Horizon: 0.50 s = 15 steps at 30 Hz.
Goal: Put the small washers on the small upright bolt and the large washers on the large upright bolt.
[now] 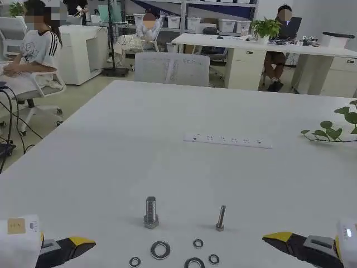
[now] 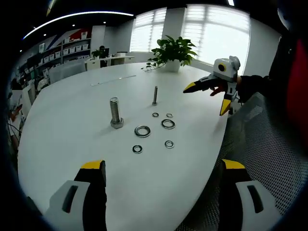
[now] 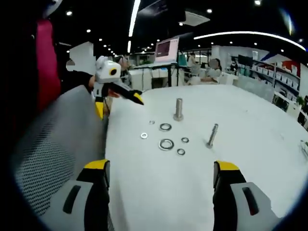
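The steel large upright bolt (image 1: 150, 212) and the slimmer small upright bolt (image 1: 221, 218) stand head-down, apart, near the white table's (image 1: 167, 162) front edge. Two large washers (image 1: 160, 249) and three small washers (image 1: 198, 243) lie flat before them. The left gripper (image 2: 162, 166) and right gripper (image 3: 161, 166) flank them, jaws spread wide, empty.

I'm in an open office: desks (image 1: 262, 46), swivel chairs (image 1: 171, 68), seated people (image 1: 34, 47), shelves of storage bins (image 1: 192, 22), potted plants (image 1: 266, 27).

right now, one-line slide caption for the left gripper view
Large bolt and small bolt stand upright beside six loose washers on a white table, past the open left hand-held gripper.
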Available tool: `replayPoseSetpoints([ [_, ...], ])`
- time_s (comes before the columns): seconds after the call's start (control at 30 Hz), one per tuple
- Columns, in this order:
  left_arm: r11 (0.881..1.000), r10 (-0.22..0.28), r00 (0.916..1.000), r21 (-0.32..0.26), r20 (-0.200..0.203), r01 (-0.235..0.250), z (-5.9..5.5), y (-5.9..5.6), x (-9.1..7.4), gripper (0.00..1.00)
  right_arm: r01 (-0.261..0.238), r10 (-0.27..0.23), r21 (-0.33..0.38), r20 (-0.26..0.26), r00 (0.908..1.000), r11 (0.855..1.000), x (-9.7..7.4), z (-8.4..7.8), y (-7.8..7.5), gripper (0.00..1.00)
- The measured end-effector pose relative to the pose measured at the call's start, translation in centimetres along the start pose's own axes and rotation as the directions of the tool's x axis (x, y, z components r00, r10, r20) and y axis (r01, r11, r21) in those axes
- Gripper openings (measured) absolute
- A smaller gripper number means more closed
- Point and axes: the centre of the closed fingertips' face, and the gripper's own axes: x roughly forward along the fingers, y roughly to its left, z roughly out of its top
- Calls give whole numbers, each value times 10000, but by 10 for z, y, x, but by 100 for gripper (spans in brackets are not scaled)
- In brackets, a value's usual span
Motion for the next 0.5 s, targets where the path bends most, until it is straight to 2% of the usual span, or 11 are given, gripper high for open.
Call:
replayPoseSetpoints([
  [0.13,9999,-104,9999,56,19,104,1,-2,0,97,83,-82,73,-106,9999,9999,-1,-2,1,89],
  [0.33,9997,-191,9998,172,21,190,4,-1,1,98,228,-228,62,-38,9997,9997,-3,4,1,89],
  [0.5,9994,-237,9997,236,11,237,4,0,2,98,282,-280,129,-159,9995,9995,-5,0,2,89],
])
